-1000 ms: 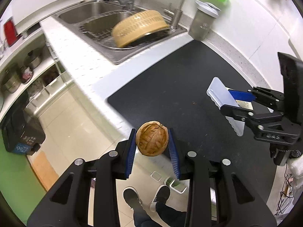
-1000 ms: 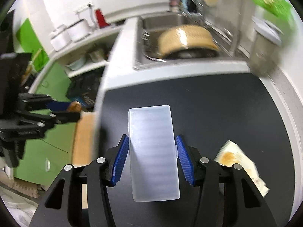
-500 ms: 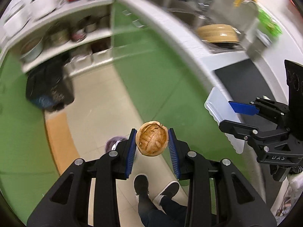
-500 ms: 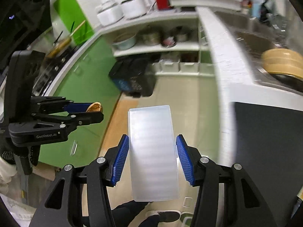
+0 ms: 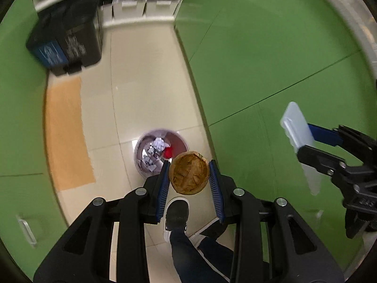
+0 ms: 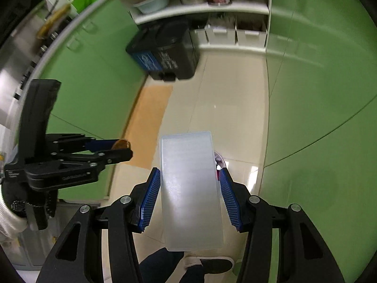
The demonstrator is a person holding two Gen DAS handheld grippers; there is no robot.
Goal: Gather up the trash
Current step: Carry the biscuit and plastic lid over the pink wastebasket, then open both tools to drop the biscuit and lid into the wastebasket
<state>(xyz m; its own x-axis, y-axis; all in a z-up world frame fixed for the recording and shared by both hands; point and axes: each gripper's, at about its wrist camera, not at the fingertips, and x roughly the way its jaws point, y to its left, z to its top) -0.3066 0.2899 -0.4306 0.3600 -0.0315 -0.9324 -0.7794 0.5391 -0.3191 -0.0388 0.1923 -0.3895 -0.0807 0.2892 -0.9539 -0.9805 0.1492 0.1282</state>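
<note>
My left gripper [image 5: 189, 176] is shut on a round brown husk-like piece of trash [image 5: 189, 173], held above the floor just right of a small round trash bin [image 5: 143, 148] that holds crumpled paper and something red. My right gripper [image 6: 190, 188] is shut on a translucent white plastic lid [image 6: 190, 188]; the bin's rim [image 6: 221, 160] peeks out behind it. The right gripper with the lid [image 5: 299, 136] shows at the right of the left wrist view. The left gripper [image 6: 122, 148] shows at the left of the right wrist view.
Green cabinet doors [image 5: 271, 59] flank a beige tiled floor [image 5: 141, 94]. A black bin with a blue label [image 5: 66, 40] stands at the far end under open shelves. An orange mat [image 5: 66, 136] lies on the left. The person's shoes [image 5: 176, 214] are below the grippers.
Both grippers have swung away from the counter and tilted down toward the floor. The trash bin has come into view under the left gripper. Both still hold their items.
</note>
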